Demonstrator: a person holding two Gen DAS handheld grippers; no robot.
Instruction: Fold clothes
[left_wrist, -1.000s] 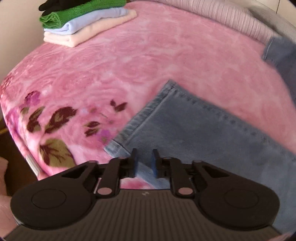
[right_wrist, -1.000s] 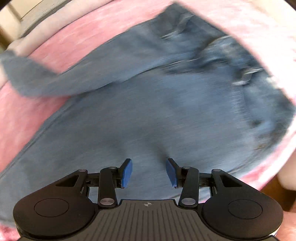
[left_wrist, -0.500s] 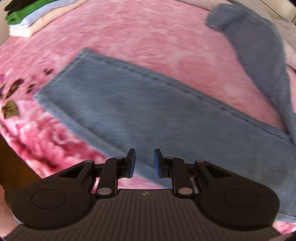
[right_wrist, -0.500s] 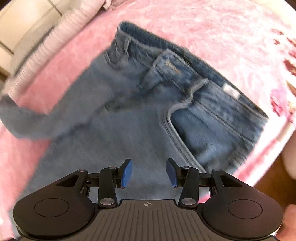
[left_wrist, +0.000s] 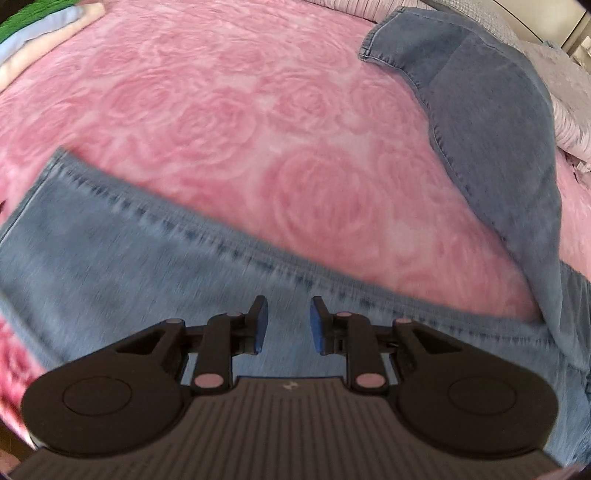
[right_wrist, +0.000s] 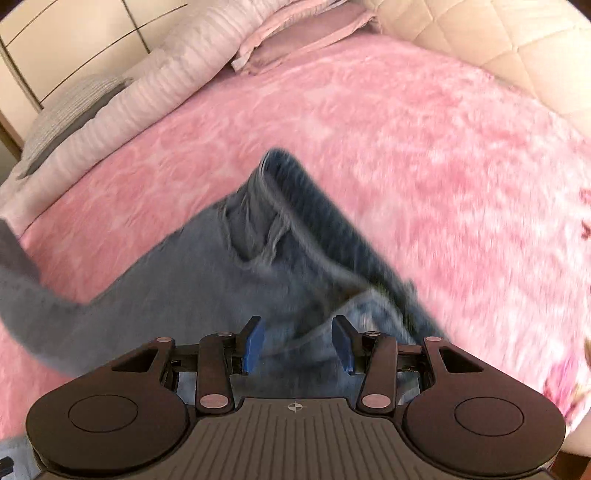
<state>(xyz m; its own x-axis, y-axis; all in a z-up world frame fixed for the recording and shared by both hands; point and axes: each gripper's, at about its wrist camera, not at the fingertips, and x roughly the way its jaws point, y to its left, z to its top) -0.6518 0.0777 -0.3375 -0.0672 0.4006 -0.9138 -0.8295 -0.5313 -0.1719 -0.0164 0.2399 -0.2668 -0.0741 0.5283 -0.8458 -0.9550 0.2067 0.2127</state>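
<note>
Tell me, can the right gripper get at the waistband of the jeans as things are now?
Probably yes. The right gripper has open, empty jaws above the jeans, and the waistband lies uncovered on the pink blanket just ahead of the fingertips. Nothing is in the way.

jeans (left_wrist: 122, 266): faded blue denim | blanket (left_wrist: 258, 122): pink, rose pattern | pillows (right_wrist: 155, 74): pale pink, ribbed

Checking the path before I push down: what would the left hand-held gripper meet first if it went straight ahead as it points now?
Most likely the blue denim jeans leg lying flat on the pink rose-patterned blanket; the left hand-held gripper stands open above it, though the gap is unclear.
</note>
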